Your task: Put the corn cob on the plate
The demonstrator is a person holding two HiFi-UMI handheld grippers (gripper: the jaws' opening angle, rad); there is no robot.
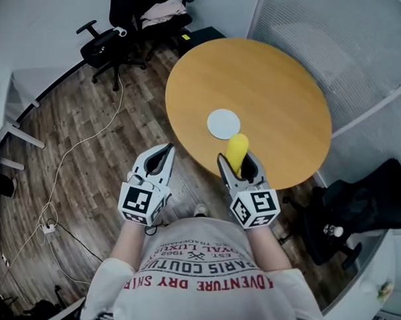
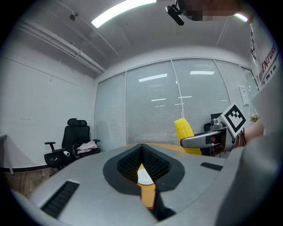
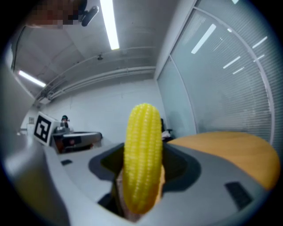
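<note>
My right gripper is shut on a yellow corn cob, which sticks up and forward out of its jaws over the near edge of the round wooden table. In the right gripper view the corn cob fills the middle, upright between the jaws. A small white plate lies on the table just beyond the cob's tip. My left gripper hangs to the left, off the table and over the floor, jaws shut with nothing in them. In the left gripper view the corn cob shows at right and the plate peeks through the jaw notch.
Two black office chairs stand behind the table at upper left, one with clothes on it. A white cable trails over the wooden floor. A dark bag or chair sits at right. A glass wall with blinds runs behind the table.
</note>
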